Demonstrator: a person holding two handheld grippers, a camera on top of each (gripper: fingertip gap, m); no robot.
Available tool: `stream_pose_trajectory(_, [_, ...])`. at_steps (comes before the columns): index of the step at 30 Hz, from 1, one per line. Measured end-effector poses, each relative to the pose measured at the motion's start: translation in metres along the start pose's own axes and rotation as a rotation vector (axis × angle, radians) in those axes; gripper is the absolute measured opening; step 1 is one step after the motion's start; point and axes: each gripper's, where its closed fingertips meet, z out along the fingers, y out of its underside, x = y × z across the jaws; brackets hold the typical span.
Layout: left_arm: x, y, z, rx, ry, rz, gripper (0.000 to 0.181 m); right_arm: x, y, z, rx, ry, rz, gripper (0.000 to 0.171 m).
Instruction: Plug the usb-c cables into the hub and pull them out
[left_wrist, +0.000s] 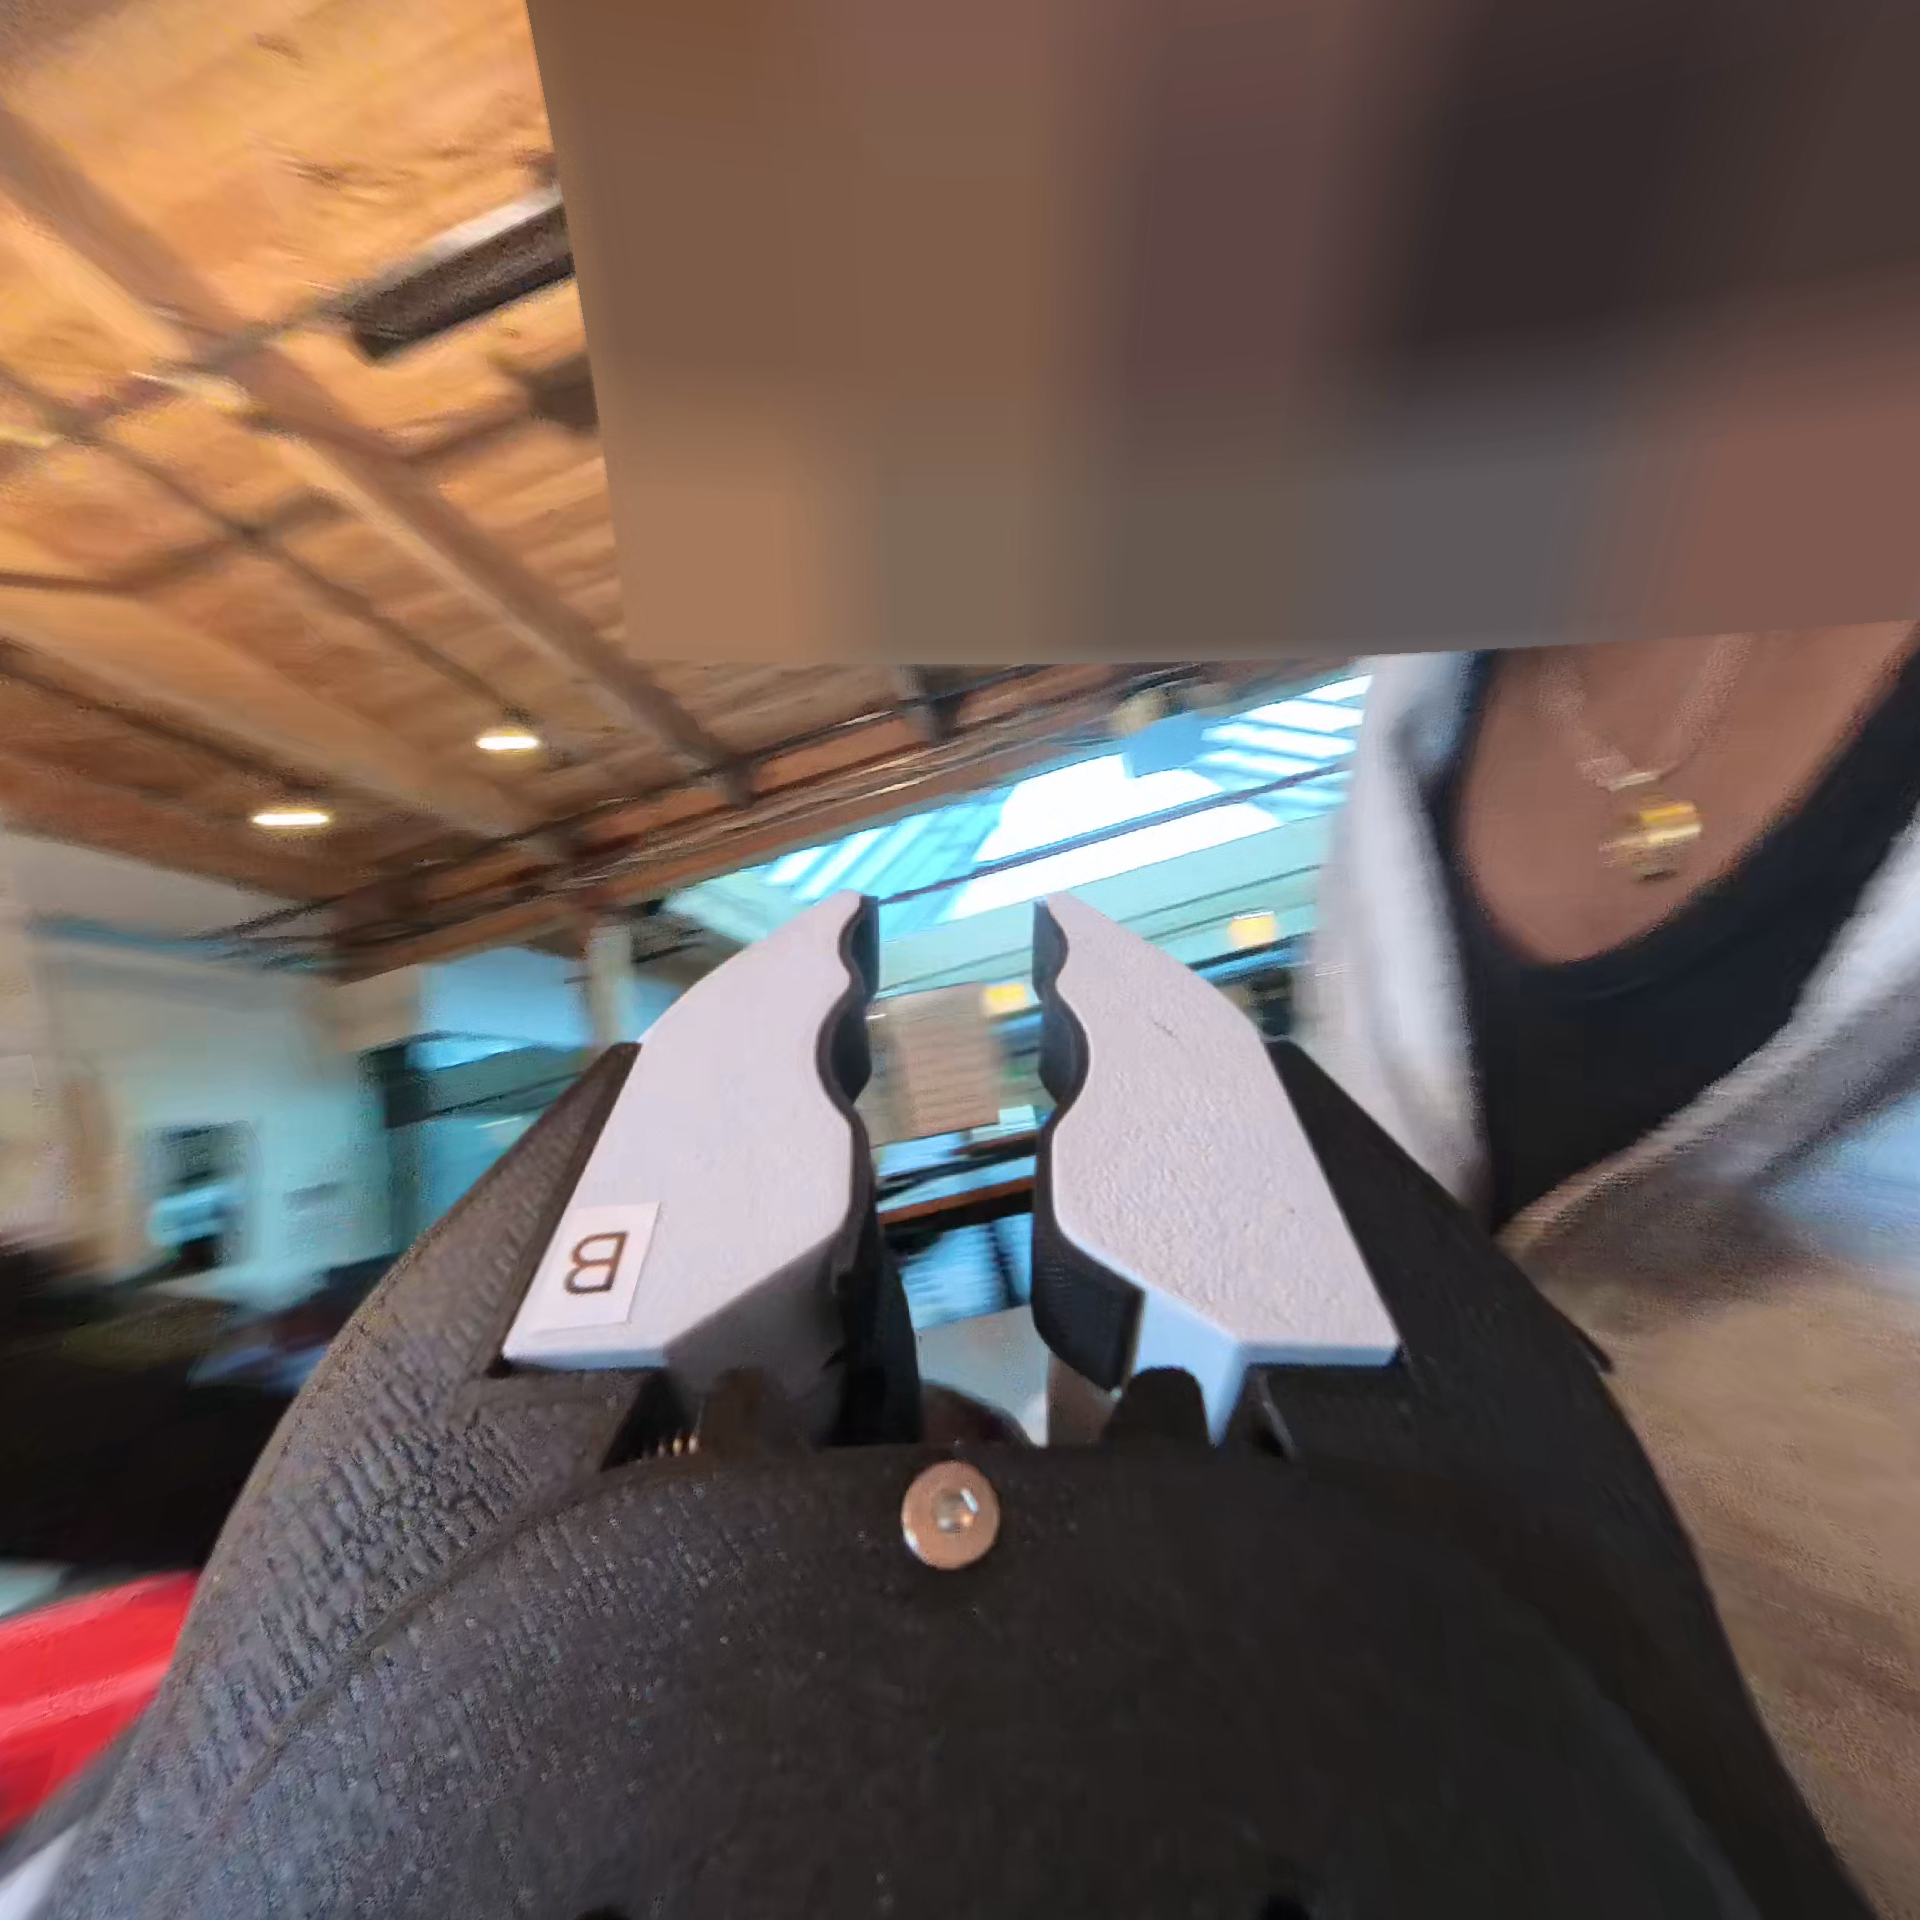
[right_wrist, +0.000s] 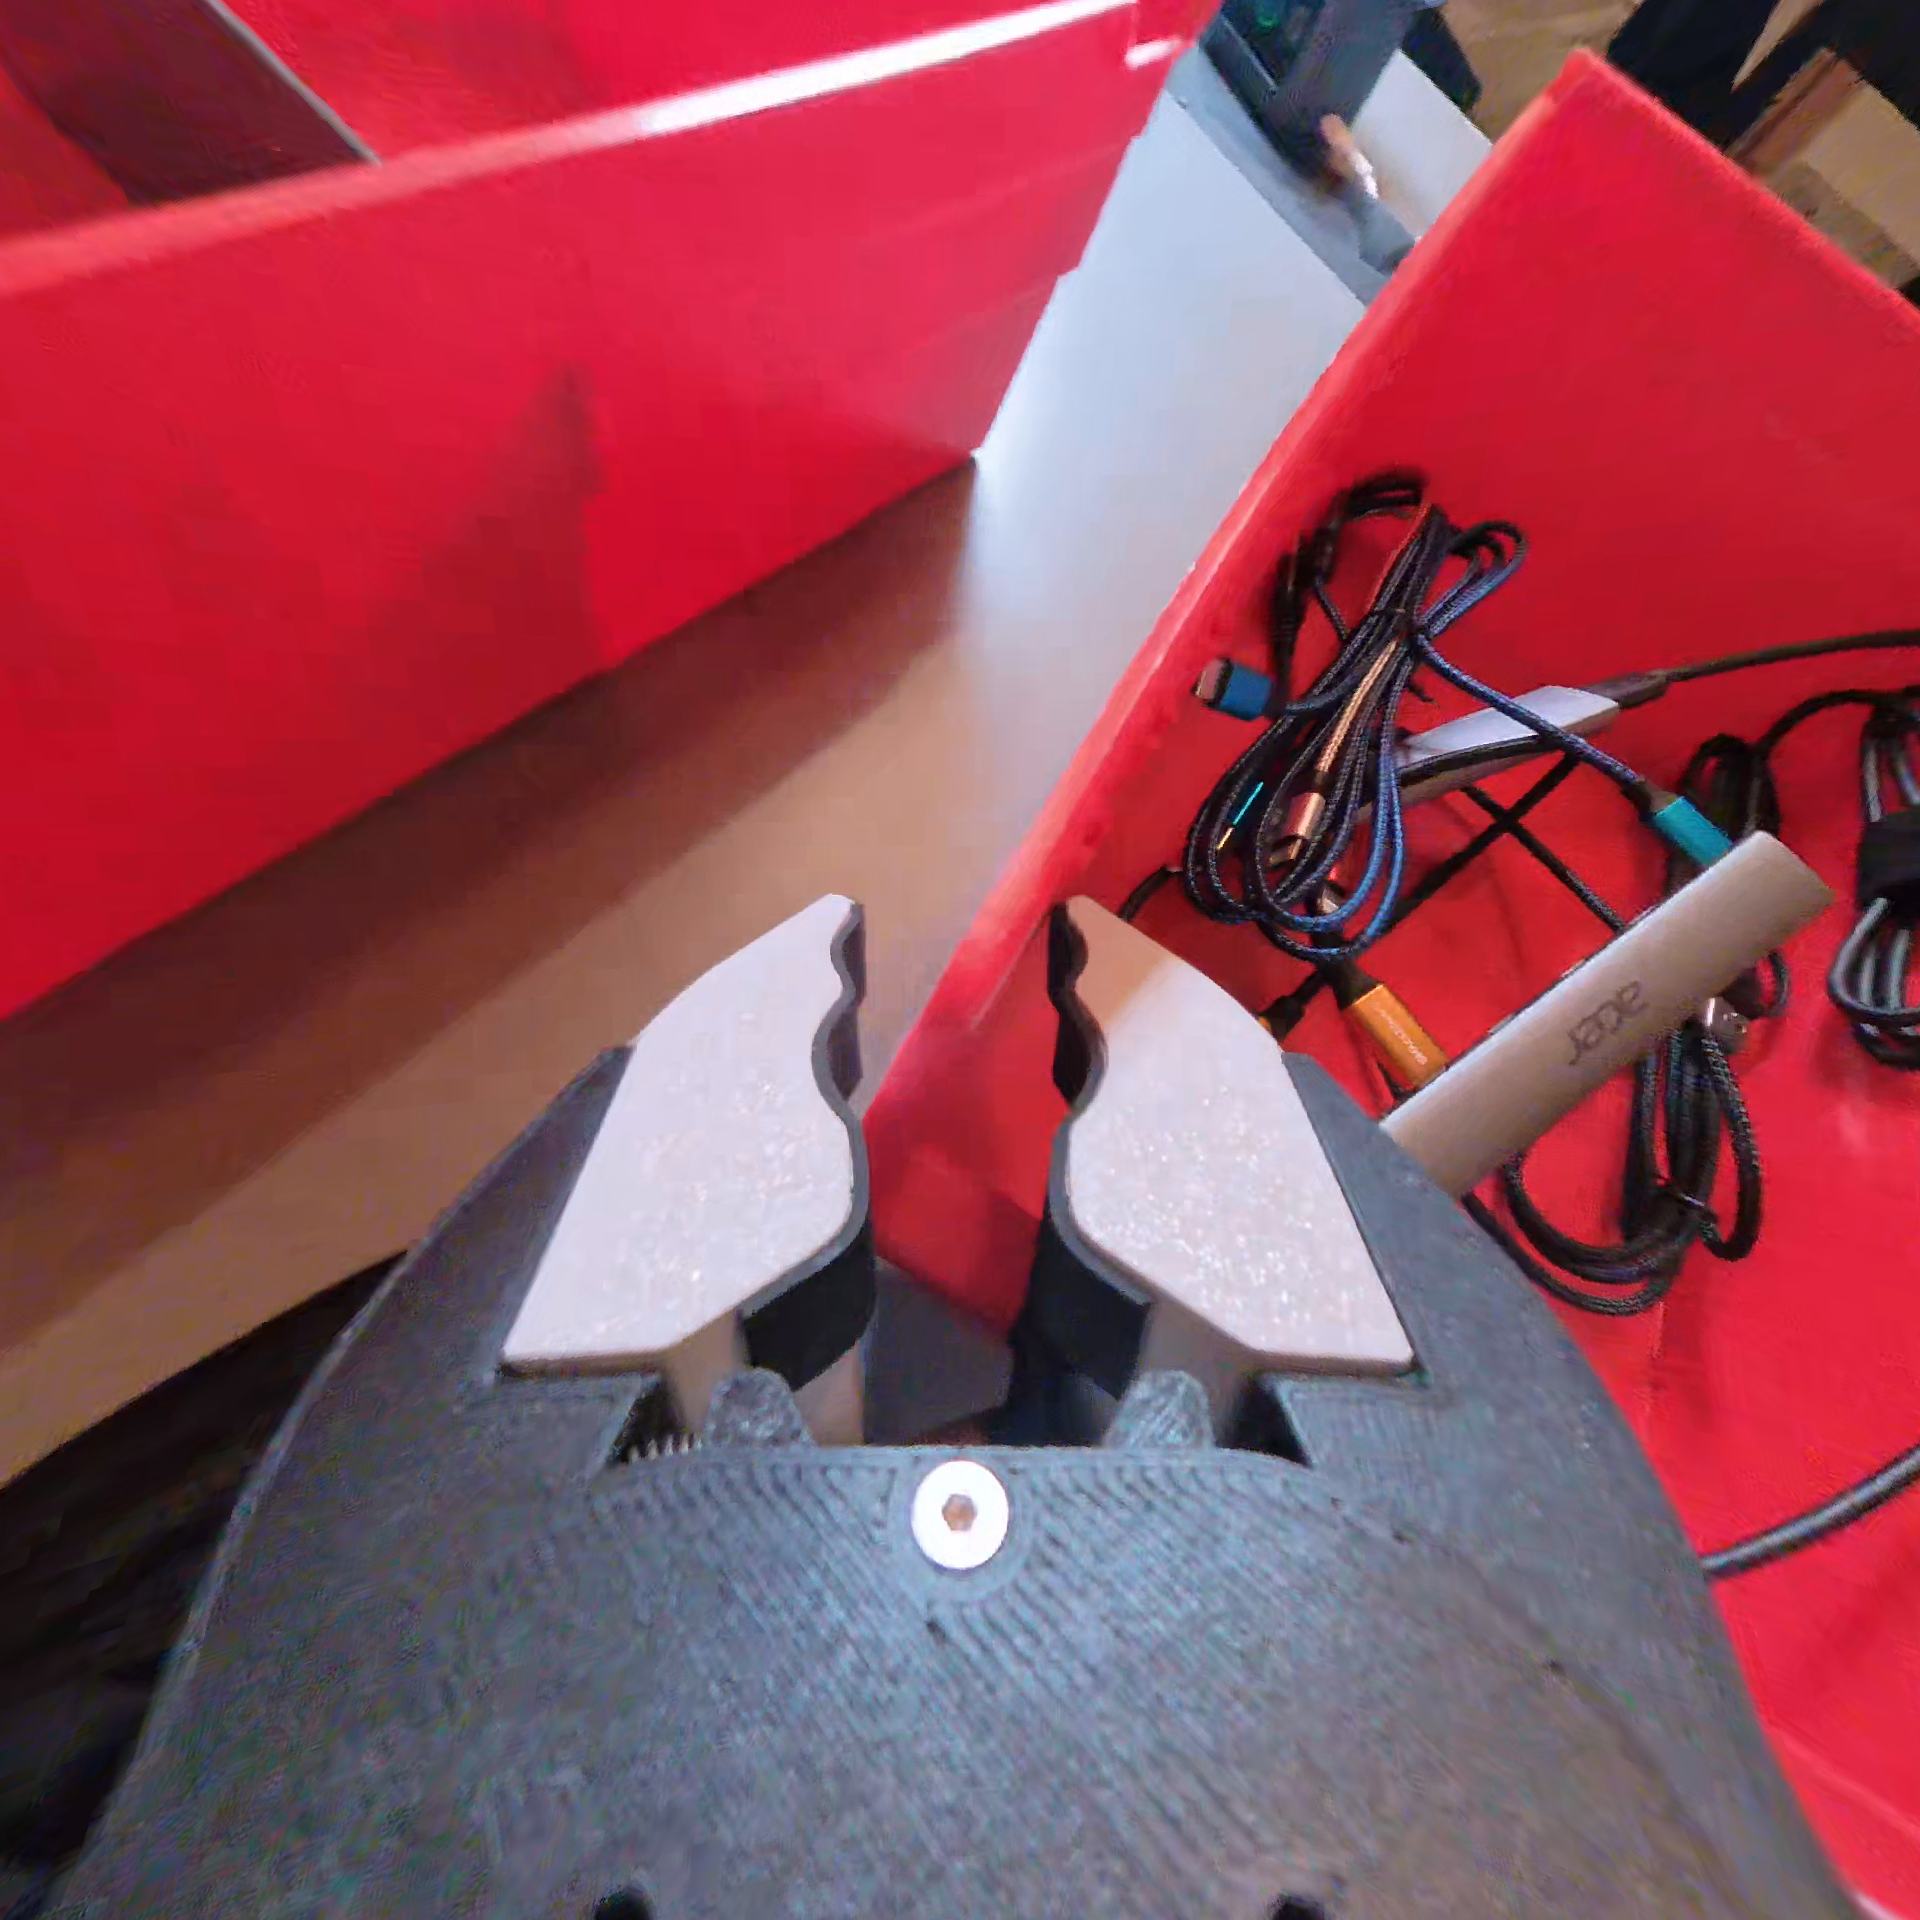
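In the right wrist view a grey hub (right_wrist: 1621, 997) lies in a red bin (right_wrist: 1351, 499), partly behind my right finger. A second grey hub (right_wrist: 1507, 727) lies farther back under a bundle of dark braided cables (right_wrist: 1351, 727). Loose plugs show: a blue one (right_wrist: 1236, 691), a teal one (right_wrist: 1688, 831) and an orange one (right_wrist: 1392, 1023). My right gripper (right_wrist: 956, 935) is open and empty, over the bin's left wall. My left gripper (left_wrist: 956, 925) is open and empty, pointing up into the room, away from the bin.
A second red bin (right_wrist: 468, 395) stands to the left across a strip of brown table (right_wrist: 727, 790). A dark device (right_wrist: 1320, 73) sits on a white surface at the back. A person in a grey jacket (left_wrist: 1714, 1247) stands close on the right of the left wrist view.
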Motion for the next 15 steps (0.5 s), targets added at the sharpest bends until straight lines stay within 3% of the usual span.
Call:
stream_pose_trajectory(3, [0.057,-0.013,-0.005,0.069,0.444,-0.316,0.029,-0.015,-0.012,0.009,0.012,-0.009,-0.05,0.034])
stream_pose_trajectory(4, [0.062,-0.011,-0.005,0.068,0.48,-0.346,0.029,-0.02,-0.016,0.013,0.014,-0.014,-0.066,0.034])
stream_pose_trajectory(9, [0.065,0.035,0.001,-0.149,0.424,-0.27,0.031,-0.036,-0.034,0.029,0.033,-0.034,-0.087,0.034])
stream_pose_trajectory(15, [0.058,0.055,0.0,-0.24,0.371,-0.254,0.032,-0.048,-0.049,0.044,0.056,0.003,-0.185,0.033])
